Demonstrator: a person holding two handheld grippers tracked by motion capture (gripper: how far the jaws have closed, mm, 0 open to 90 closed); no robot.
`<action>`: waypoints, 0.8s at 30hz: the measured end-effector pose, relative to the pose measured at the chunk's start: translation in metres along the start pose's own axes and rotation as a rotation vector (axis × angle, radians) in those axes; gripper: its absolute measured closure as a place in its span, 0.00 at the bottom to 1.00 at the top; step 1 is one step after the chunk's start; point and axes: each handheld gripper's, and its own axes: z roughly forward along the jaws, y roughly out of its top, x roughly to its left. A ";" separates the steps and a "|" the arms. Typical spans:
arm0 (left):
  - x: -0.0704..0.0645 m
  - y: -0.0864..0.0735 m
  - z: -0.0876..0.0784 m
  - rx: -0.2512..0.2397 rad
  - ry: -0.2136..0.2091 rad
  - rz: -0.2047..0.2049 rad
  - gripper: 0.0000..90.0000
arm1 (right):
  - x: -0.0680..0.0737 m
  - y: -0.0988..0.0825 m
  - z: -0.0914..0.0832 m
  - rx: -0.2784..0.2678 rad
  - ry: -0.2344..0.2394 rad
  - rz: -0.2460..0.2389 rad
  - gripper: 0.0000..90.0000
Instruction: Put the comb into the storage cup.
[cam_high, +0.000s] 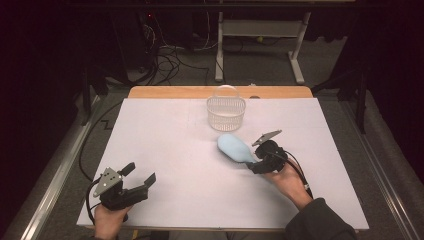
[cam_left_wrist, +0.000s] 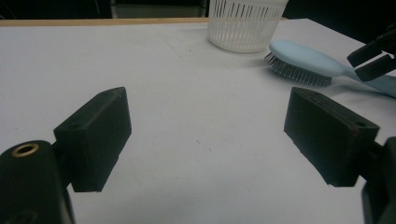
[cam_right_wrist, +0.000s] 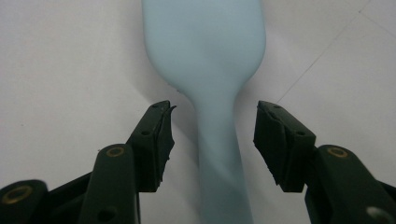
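Straddling the hairbrush (cam_right_wrist: 205, 56) handle, right gripper (cam_right_wrist: 214, 135) fingers spread (seemingly untouching); left gripper (cam_left_wrist: 205, 140) fingers spread wide

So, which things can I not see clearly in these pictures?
- Pale blue plastic hairbrush: right gripper view, head cut off by the top edge; bristles face away.
- White slotted plastic basket: left gripper view, rim cut off at the top; inside hidden by its wall.

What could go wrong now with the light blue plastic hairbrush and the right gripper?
The right gripper stands open around the light blue plastic hairbrush handle, pads apart from it; closing off-centre might pinch only an edge and let it slip. The white slotted plastic basket stands close behind the brush head, so a forward push could knock it.
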 end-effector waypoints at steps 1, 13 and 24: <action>0.000 0.000 0.000 0.000 0.000 -0.001 0.16 | 0.001 0.000 0.002 0.008 0.001 0.005 0.53; 0.000 0.000 0.000 0.000 0.000 0.000 0.16 | -0.001 0.005 0.015 0.042 0.013 0.006 0.58; 0.000 0.000 0.000 -0.001 0.001 0.001 0.16 | 0.003 0.012 0.026 0.080 0.002 0.001 0.65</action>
